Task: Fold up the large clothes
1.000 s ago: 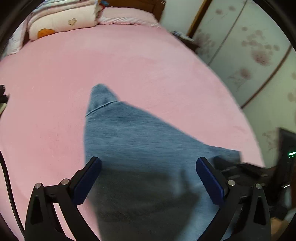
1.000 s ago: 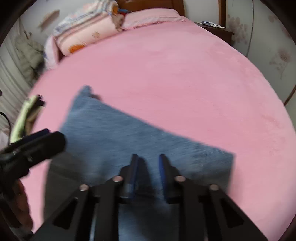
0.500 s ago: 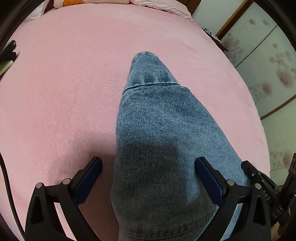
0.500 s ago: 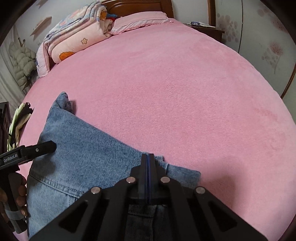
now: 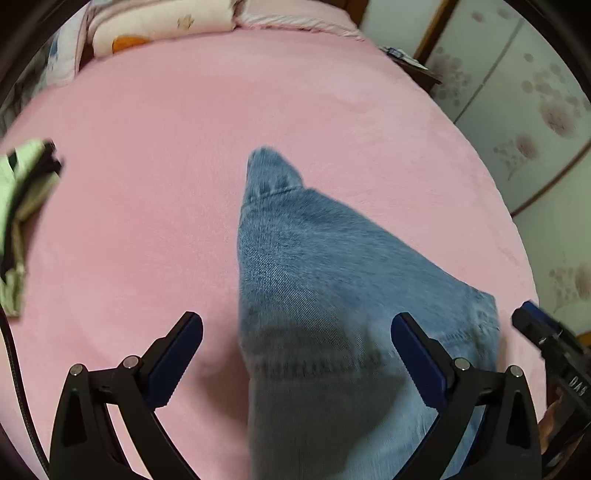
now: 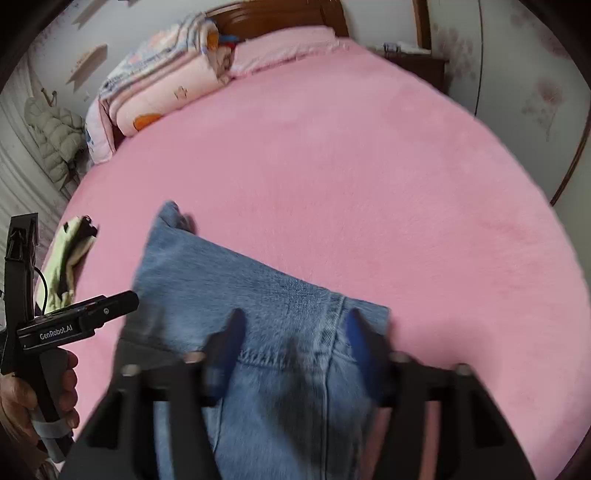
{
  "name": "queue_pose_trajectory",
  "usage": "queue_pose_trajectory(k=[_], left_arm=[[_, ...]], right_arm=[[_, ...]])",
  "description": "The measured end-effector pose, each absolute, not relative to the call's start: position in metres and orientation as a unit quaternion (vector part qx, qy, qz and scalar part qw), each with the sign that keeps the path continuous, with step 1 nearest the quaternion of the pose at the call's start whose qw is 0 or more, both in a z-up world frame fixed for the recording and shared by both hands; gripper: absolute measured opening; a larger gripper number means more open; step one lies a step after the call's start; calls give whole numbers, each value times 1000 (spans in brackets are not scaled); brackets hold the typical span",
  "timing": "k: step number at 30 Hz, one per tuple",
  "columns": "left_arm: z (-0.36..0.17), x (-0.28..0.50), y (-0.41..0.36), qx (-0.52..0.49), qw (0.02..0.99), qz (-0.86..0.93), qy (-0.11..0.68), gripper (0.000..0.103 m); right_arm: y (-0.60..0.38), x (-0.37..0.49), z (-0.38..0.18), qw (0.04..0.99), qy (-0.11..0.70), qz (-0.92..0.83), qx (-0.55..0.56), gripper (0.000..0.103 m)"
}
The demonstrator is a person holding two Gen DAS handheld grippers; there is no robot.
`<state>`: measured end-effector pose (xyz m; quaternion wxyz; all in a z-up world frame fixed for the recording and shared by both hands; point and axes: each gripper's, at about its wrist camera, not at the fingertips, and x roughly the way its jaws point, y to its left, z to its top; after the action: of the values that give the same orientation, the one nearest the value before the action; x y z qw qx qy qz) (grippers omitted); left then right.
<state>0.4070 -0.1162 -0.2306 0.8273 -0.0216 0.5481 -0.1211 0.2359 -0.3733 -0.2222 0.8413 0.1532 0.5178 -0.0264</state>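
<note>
Jeans: the folded blue denim jeans (image 5: 332,295) lie flat on the pink plush bed cover (image 5: 166,184) in front of you, a narrow hemmed end (image 5: 271,173) pointing toward 12 o'clock and the broad stitched part spreading toward 5 o'clock in your left wrist view.

Left gripper: your black two-finger left gripper with dark blue pads (image 5: 295,350) has its fingers spread wide apart — nothing is clamped; the denim shows in the gap below them, the left pad (image 5: 177,354) over bare pink cover and the right pad (image 5: 417,362) over the cloth.

Right gripper: your black right gripper with blue pads (image 6: 293,343) is opening, its fingers blurred; the jeans' seam and a stitched pocket edge show between them, and neither pad presses on the cloth.

Left hand: in the right wrist view, at 8 o'clock, your hand (image 6: 33,398) wraps the handle of the left gripper, beside the jeans' left edge.

Right tool seen from the left: at 4 o'clock its black body (image 5: 554,354) shows just beyond the jeans' right corner.

Other cloth: a pale green and black garment (image 6: 70,258) lies at 9 o'clock near the bed's edge — apart from the jeans.

Head of bed: a folded pink patterned quilt (image 6: 166,88) and a pink pillow (image 6: 284,48) at 12 o'clock, against the wooden headboard (image 6: 273,14).
</note>
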Motion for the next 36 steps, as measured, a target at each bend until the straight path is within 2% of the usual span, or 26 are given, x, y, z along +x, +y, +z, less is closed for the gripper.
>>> queue_pose_trajectory(k=[6, 8, 13, 19, 22, 28, 36], left_arm=[[-193, 377, -118, -31, 820, -150, 551, 102], [-185, 369, -114, -38, 817, -154, 555, 102], [-174, 341, -114, -39, 826, -157, 541, 102], [-183, 316, -105, -70, 833, -157, 526, 102], [-185, 303, -105, -57, 844, -156, 511, 102], [-202, 289, -106, -45, 826, -164, 537, 102], [-228, 279, -95, -85, 805, -153, 567, 102]], right_arm=[[-385, 200, -177, 847, 489, -38, 205, 63], [-387, 193, -172, 845, 491, -46, 208, 70], [-384, 172, -165, 846, 495, -66, 187, 71], [-374, 147, -167, 859, 481, -55, 169, 72], [-368, 137, -169, 861, 482, -51, 155, 77], [-363, 125, -182, 848, 510, -29, 142, 78], [-364, 114, -197, 841, 522, -10, 143, 77]])
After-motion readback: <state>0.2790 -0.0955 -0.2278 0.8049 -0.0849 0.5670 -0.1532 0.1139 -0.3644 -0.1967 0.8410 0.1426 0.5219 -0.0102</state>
